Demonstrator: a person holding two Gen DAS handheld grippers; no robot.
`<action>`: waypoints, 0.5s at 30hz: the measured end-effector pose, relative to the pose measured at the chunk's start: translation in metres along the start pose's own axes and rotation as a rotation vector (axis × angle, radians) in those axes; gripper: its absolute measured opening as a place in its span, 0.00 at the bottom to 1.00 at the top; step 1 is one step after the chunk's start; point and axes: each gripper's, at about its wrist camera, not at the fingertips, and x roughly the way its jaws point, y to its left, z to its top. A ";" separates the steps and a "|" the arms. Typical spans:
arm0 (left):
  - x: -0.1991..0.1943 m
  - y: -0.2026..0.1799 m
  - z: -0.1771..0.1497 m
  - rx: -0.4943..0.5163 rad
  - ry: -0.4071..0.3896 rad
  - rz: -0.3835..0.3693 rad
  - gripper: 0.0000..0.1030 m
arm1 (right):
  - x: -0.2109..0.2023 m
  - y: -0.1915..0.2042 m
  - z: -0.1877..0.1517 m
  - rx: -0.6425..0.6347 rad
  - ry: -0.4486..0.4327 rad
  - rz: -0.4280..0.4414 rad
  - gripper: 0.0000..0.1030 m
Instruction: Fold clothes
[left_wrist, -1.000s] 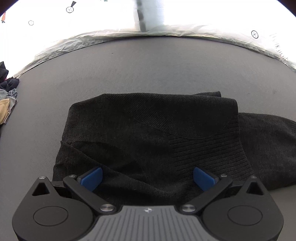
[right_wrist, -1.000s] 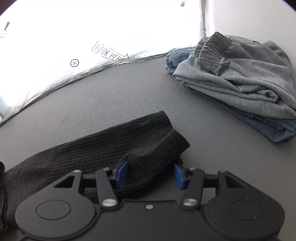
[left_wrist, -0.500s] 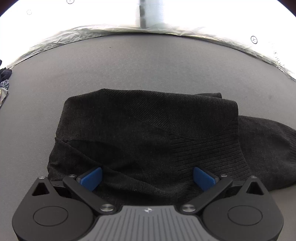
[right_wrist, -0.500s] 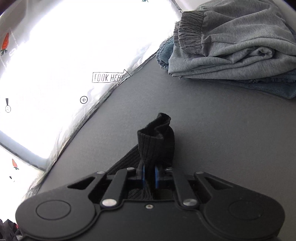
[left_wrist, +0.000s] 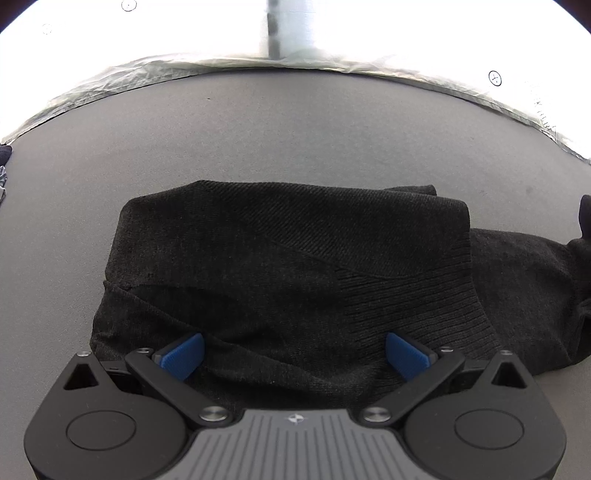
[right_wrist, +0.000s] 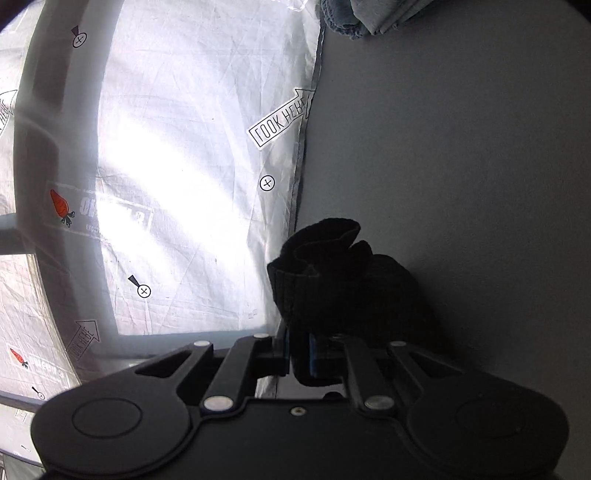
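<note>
While the right gripper (right_wrist: 299, 356) stays clamped on the cuff (right_wrist: 321, 266), lifted beside the sweater (left_wrist: 288, 280) on the mat (left_wrist: 295, 140), and the left gripper (left_wrist: 293, 350) hovers spread over it, the soft, limp knit looks best gripped at its ribbed edges.

The right claw (right_wrist: 299, 356) has clamped onto the black sleeve cuff (right_wrist: 321, 266) and lifted it — rolling sideways.
</note>
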 end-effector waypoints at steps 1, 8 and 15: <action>0.001 0.002 0.002 0.009 0.009 -0.013 1.00 | 0.005 0.000 -0.009 0.018 0.013 0.008 0.09; -0.010 0.021 0.005 0.041 0.007 -0.107 1.00 | 0.032 0.006 -0.068 0.091 0.097 0.064 0.09; -0.059 0.096 -0.001 -0.065 -0.117 -0.133 1.00 | 0.069 0.021 -0.130 0.052 0.194 0.053 0.10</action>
